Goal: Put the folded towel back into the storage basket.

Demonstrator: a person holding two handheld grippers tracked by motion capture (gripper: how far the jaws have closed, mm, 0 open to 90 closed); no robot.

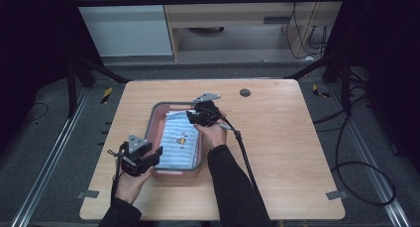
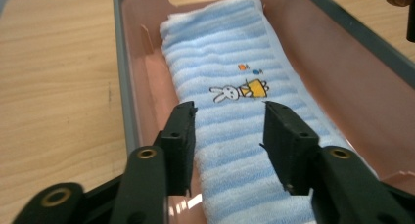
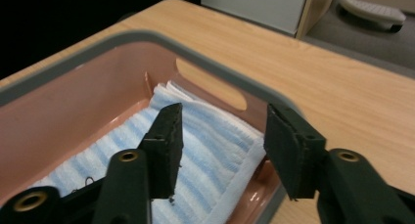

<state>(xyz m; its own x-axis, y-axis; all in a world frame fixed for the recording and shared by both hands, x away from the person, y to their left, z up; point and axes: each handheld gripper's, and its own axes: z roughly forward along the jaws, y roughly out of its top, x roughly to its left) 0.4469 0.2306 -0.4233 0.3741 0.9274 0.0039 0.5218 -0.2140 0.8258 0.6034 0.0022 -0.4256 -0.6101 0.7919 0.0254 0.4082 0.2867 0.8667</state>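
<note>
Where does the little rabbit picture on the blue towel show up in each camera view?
High view: rabbit picture at picture centre, on the blue towel.
Left gripper view: centre, just above the jaws.
Right gripper view: I can't find it on the towel part seen.
Shared landmark: the pink bin.

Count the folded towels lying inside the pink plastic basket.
1: a folded blue-and-white striped towel with a rabbit picture lies lengthwise in the pink grey-rimmed plastic basket. Another underneath could be hidden.
</note>
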